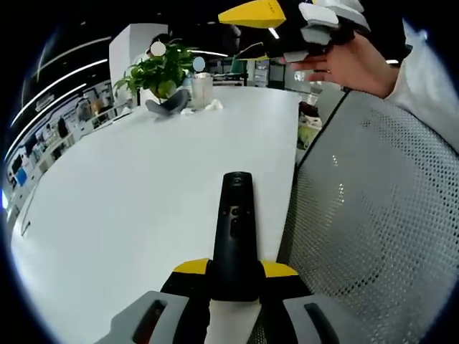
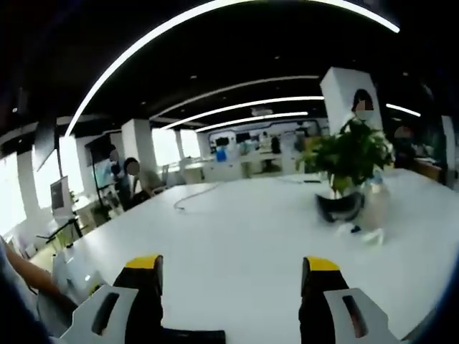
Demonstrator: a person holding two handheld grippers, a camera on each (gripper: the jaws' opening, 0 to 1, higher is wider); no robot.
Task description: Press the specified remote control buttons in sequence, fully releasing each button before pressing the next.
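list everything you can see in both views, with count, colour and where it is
remote control: one, black, upright between the left gripper's jaws, buttons facing the camera
table: one, white, long, spreads ahead in both views
potted plant: one, green leaves, far end of the table
dark curved object: one, at the foot of the plant; cannot tell what it is
clear container: one, beside the plant
cable: one, thin, lying on the far table
mesh chair back: one, grey, right of the table edge
left gripper: one, yellow-tipped, shut on the remote
right gripper: one, yellow-tipped, open over the table
hand: one, holding the right gripper
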